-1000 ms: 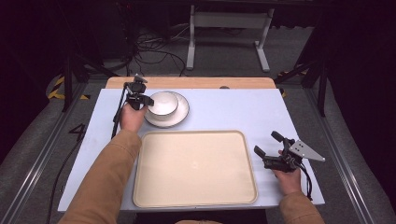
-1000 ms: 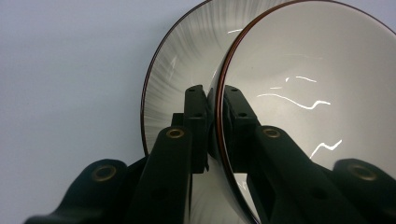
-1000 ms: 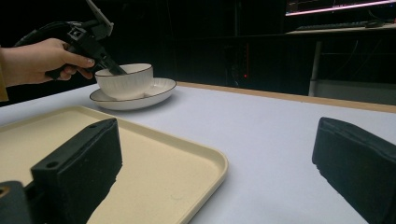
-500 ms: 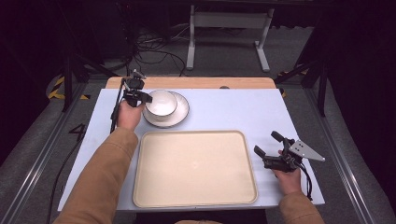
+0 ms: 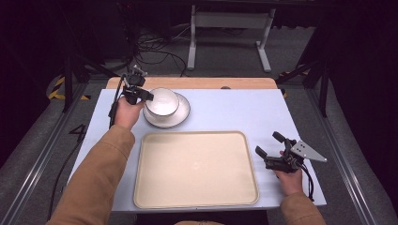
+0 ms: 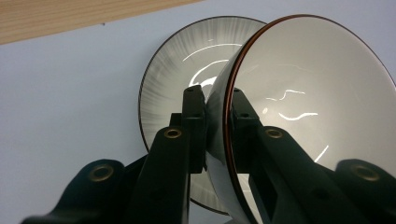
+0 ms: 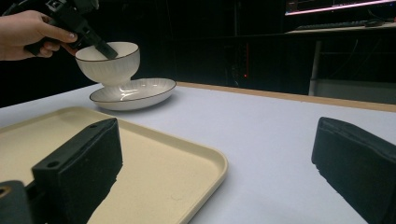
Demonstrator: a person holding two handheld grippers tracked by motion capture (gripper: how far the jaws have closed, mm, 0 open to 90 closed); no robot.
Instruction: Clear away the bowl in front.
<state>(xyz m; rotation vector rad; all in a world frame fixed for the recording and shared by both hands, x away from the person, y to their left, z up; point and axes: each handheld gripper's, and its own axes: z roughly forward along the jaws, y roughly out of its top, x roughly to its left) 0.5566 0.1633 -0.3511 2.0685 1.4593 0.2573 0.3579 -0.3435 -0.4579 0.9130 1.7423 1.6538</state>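
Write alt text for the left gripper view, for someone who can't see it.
The left gripper is clamped on the rim of a white bowl, one black jaw inside and one outside, with the bowl tilted. Behind it a grey-streaked plate lies on the pale blue table, with a wooden edge strip beyond.

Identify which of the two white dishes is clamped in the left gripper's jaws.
The bowl: the left gripper is shut on its rim, one jaw inside, one outside, holding it just above the shallow plate, which rests on the table untouched.
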